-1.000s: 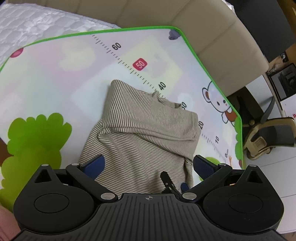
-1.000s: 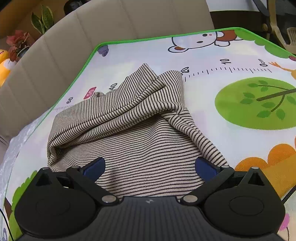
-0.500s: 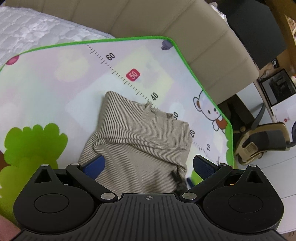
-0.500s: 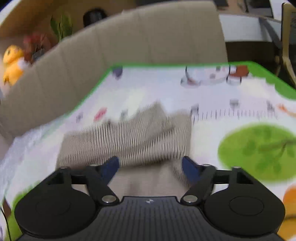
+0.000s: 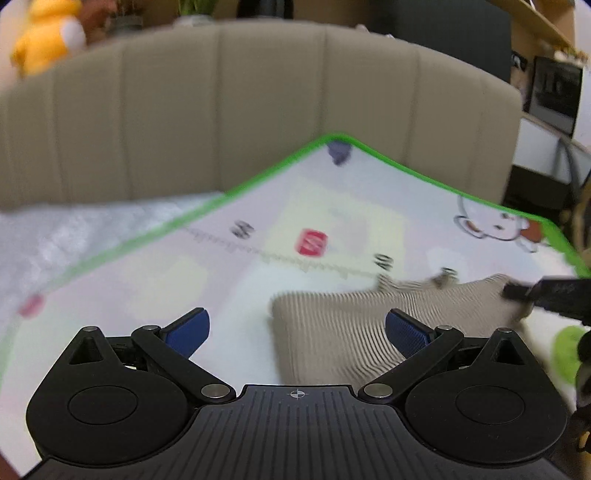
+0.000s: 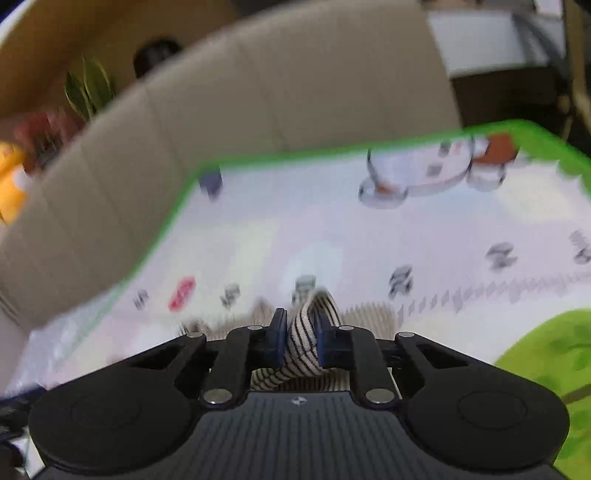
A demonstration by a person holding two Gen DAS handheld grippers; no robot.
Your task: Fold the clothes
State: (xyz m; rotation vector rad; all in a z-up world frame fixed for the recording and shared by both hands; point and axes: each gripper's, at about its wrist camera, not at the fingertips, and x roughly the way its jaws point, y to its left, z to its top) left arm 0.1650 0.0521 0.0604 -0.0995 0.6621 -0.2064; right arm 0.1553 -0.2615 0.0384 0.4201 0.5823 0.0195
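The striped beige garment (image 5: 343, 332) lies on the play mat (image 5: 221, 280), low and to the right in the blurred left wrist view. My left gripper (image 5: 295, 328) is open and empty, its right blue pad over the cloth. My right gripper (image 6: 302, 336) is shut on a bunched fold of the striped garment (image 6: 306, 343) and holds it between its pads. The right gripper also shows at the right edge of the left wrist view (image 5: 546, 291), at the garment's far end.
A beige padded headboard (image 5: 258, 110) runs behind the mat's green edge. White quilted bedding (image 5: 74, 236) lies left of the mat. A yellow plush toy (image 5: 44, 33) and plants (image 6: 88, 85) sit behind the headboard. A shelf with devices (image 5: 554, 88) stands far right.
My right gripper has shut on a fold of the garment and moved in low. My left gripper has swung left and tilted up, so the garment now sits low right in its view.
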